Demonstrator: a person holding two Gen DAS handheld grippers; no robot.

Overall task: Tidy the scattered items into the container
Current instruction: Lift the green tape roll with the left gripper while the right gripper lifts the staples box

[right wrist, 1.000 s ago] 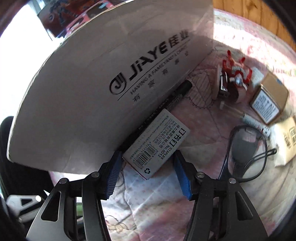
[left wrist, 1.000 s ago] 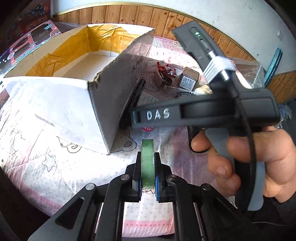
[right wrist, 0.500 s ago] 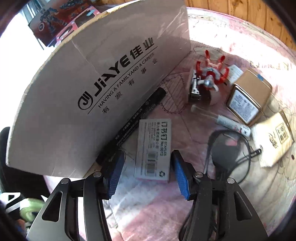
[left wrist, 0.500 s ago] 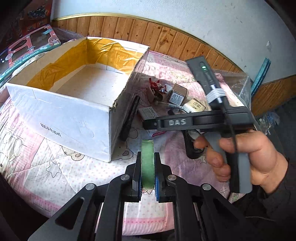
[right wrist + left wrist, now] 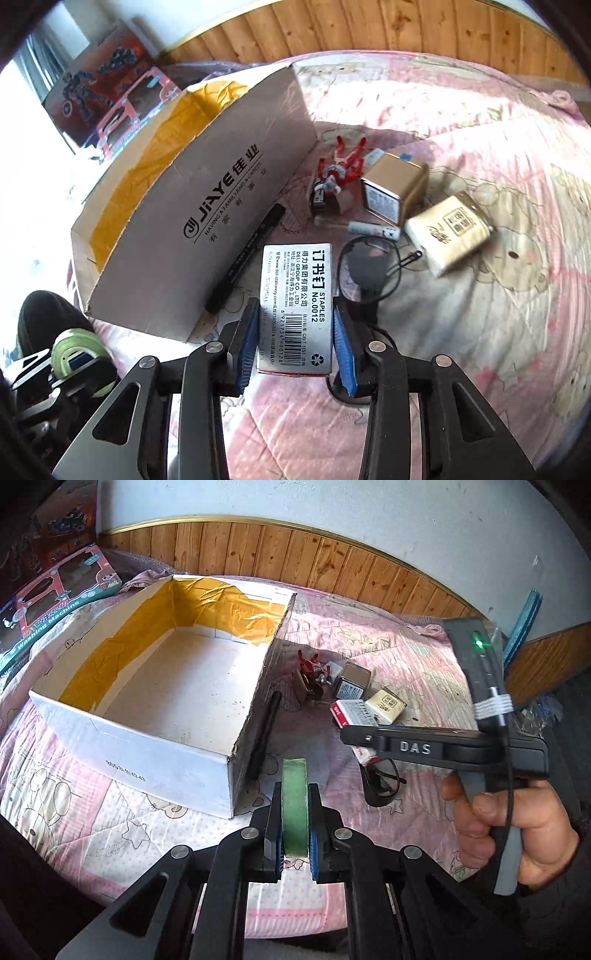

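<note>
On the pink quilted bed, the open cardboard box (image 5: 147, 709) sits at the left, empty inside as far as can be seen. Left tongs (image 5: 294, 834) grip a roll of green tape (image 5: 294, 805) edge-on, clamped across its flat sides, near the box's near right corner. Right tongs (image 5: 295, 339) are closed on a staples box (image 5: 299, 295), pinched across its narrow width at the near end and, judging by the left view, raised off the quilt.

Both loads look light and stiff. The tape roll is rigid and should sit firm between the pads; held on its flat faces it cannot roll out. The staples box is thin card, so too hard a squeeze might dent it, and held at one end it could pivot.

Loose on the quilt to the right of the box lie a black marker (image 5: 243, 258) against the box wall, a red toy figure (image 5: 340, 166), a gold tin (image 5: 395, 188), a cream packet (image 5: 450, 232), a small tube (image 5: 373, 229) and dark spectacles (image 5: 369, 273). The spectacles look fragile and are best taken by the frame.
</note>
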